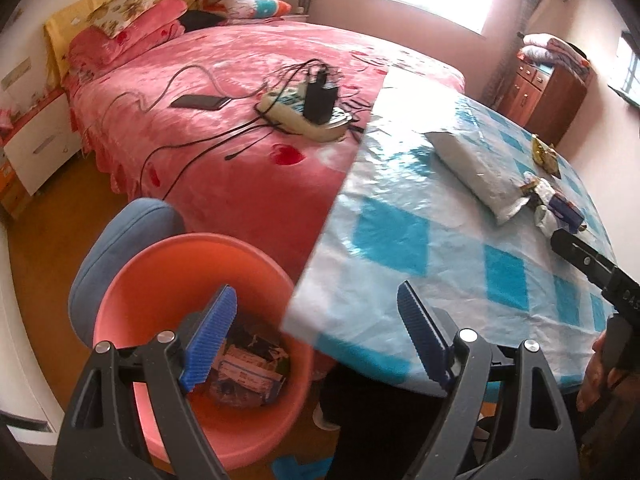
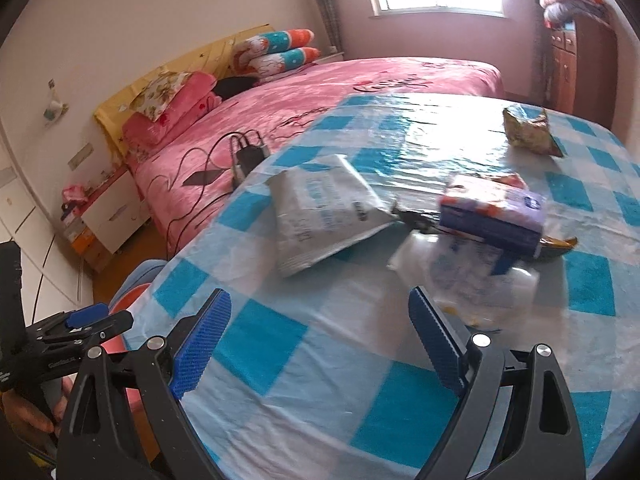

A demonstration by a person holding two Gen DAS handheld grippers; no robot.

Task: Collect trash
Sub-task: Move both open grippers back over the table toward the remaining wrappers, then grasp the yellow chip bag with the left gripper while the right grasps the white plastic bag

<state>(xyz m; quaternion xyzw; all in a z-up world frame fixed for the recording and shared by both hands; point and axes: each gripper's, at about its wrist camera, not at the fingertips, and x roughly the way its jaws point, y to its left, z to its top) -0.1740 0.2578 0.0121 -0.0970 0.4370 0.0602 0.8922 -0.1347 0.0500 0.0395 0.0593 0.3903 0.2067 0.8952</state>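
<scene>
My left gripper [image 1: 316, 336] is open and empty, its left finger over the pink bin [image 1: 132, 280], its right finger over the table's corner. The bin holds several packets and wrappers [image 1: 248, 372]. My right gripper [image 2: 320, 344] is open and empty above the blue-checked tablecloth [image 2: 280, 344]. Ahead of it lie a grey mailer bag [image 2: 320, 216], a clear plastic wrapper [image 2: 468, 276], a purple tissue pack [image 2: 492, 212] and a yellow snack bag [image 2: 528, 128]. In the left wrist view the mailer bag [image 1: 472, 164] and small trash [image 1: 556, 204] lie to the right, near the right gripper [image 1: 588, 264].
A bed with a pink cover [image 1: 224, 128] runs along the table's left side, carrying a power strip with chargers [image 1: 308, 108], a phone [image 1: 200, 102] and cables. A blue chair back [image 1: 108, 248] stands behind the bin. A wooden cabinet [image 1: 548, 92] stands by the far wall.
</scene>
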